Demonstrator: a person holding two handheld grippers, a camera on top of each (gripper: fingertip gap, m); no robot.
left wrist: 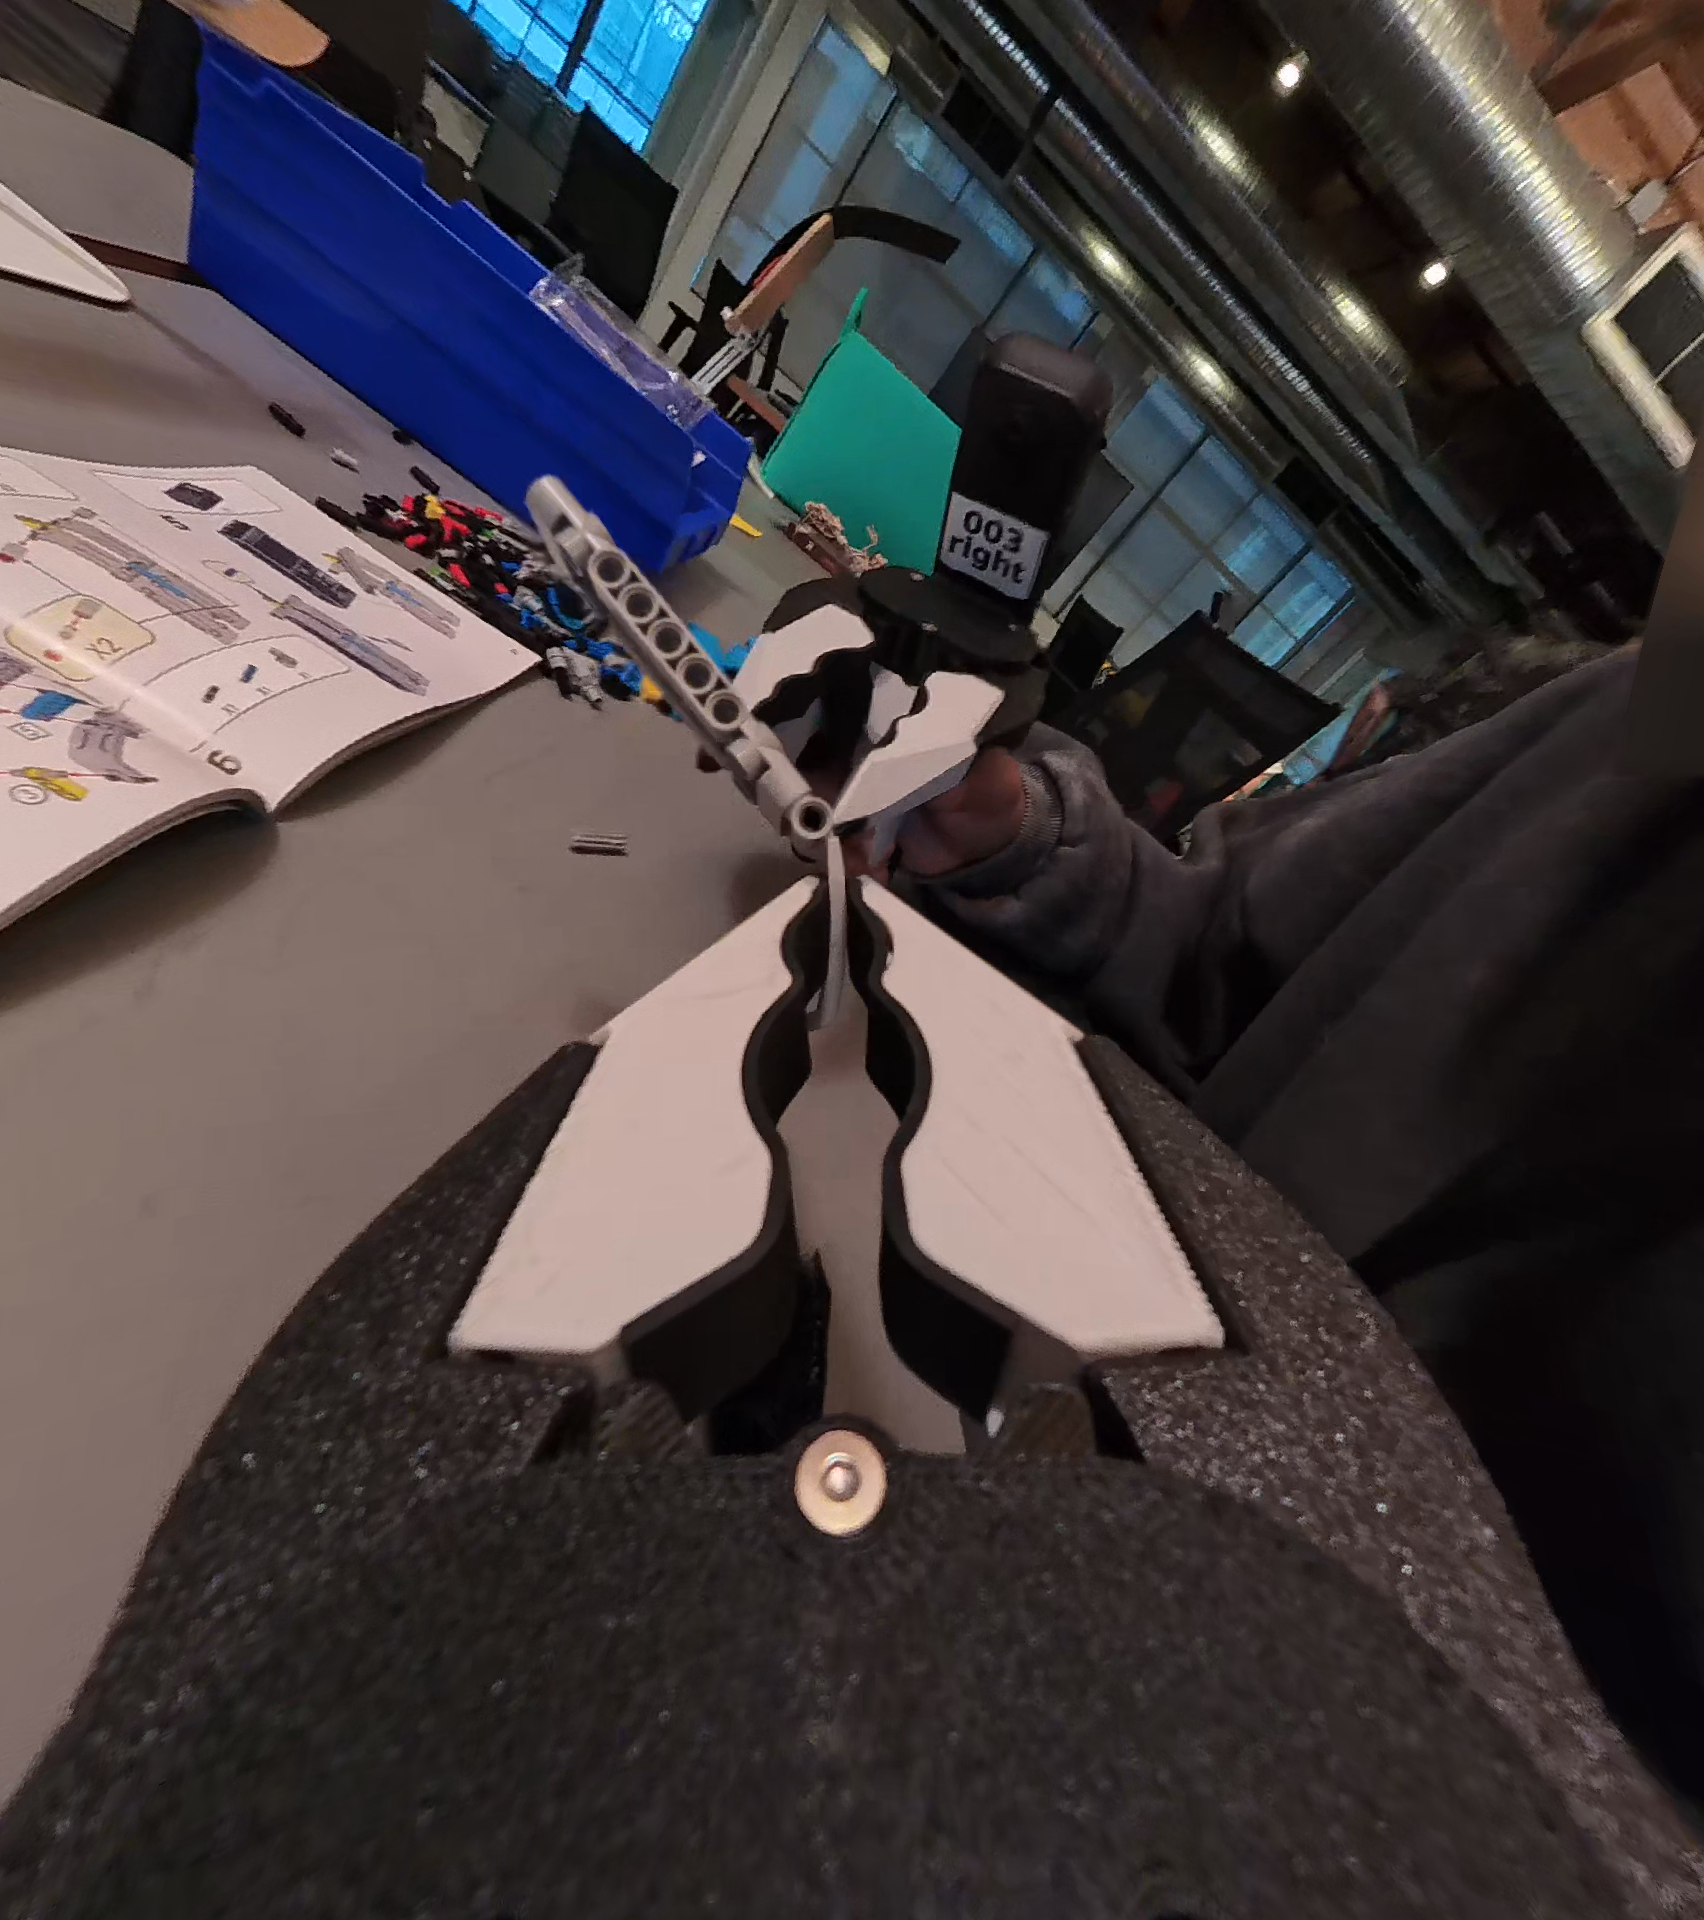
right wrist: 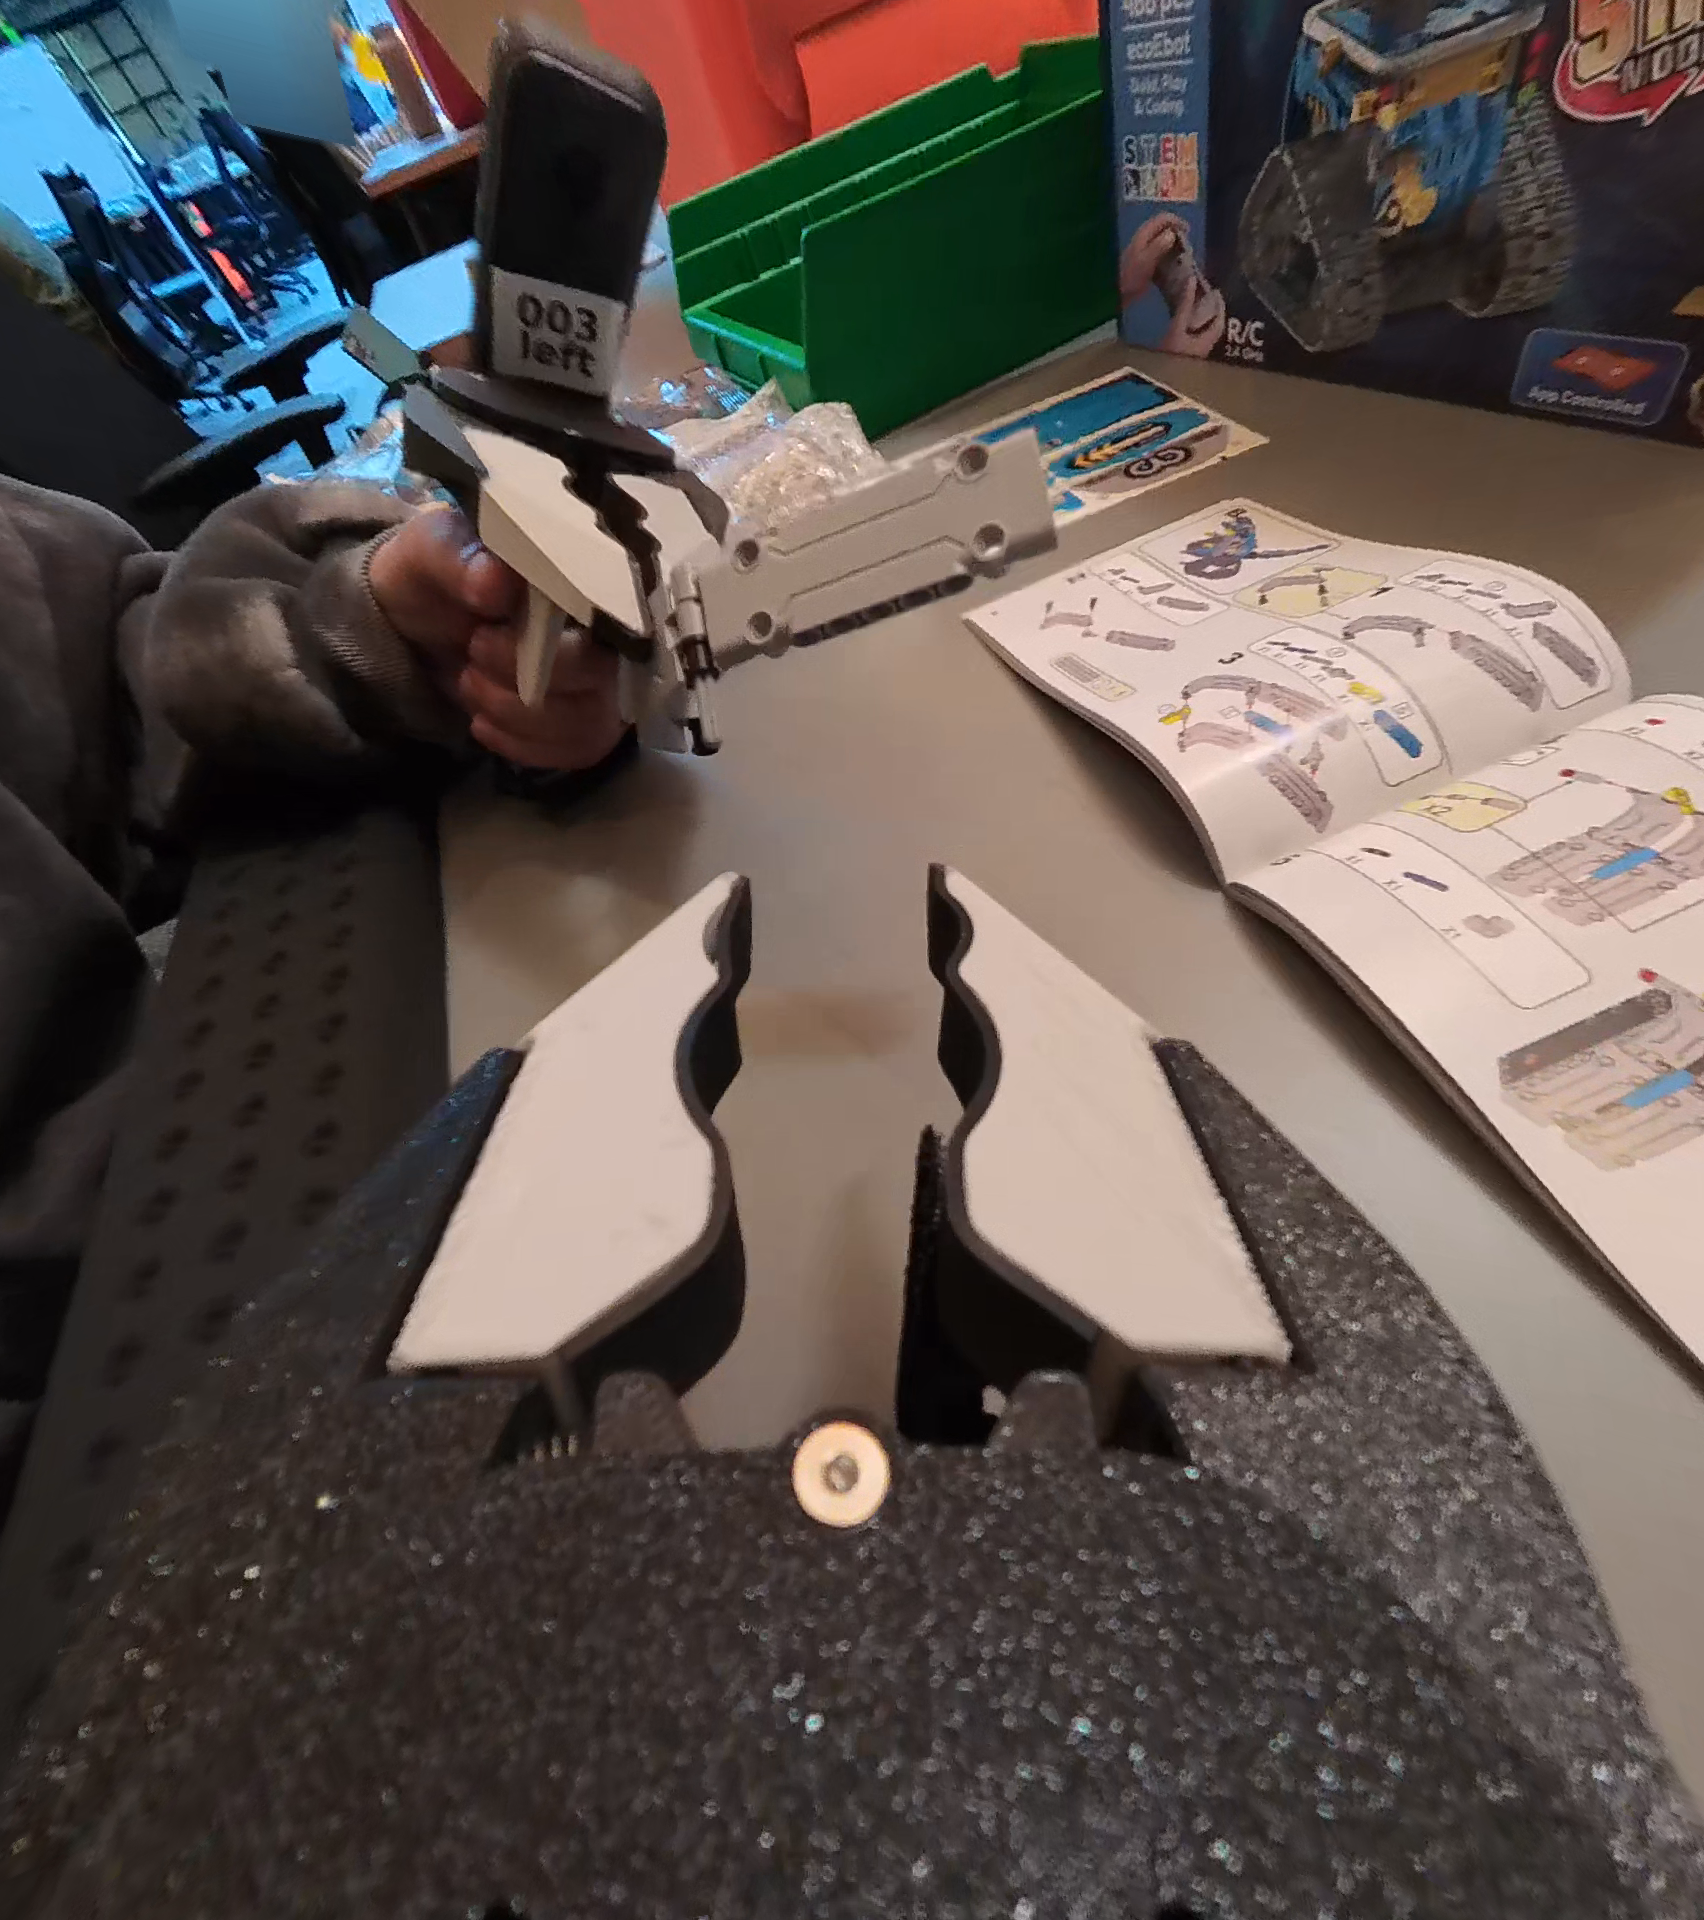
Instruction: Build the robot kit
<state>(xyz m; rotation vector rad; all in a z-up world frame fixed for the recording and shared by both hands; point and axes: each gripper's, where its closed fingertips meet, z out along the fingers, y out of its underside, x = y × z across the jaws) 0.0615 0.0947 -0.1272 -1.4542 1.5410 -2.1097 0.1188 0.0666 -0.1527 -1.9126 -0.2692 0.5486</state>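
Two tongs: my left tongs point(right wrist: 656, 623) squeeze the grey panel point(right wrist: 869, 556) above the bench point(right wrist: 879, 790) edge, so I hold steady while my right tongs point(right wrist: 837, 914) gape empty.

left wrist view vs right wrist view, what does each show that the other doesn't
Only the left wrist view: a long blue plastic bin and a pile of small coloured building pieces.

Only the right wrist view: a green plastic bin, a printed toy box and a sticker sheet.

Both: the open instruction booklet, the grey table, and the left gripper shut on a grey perforated building panel. The right gripper is open.
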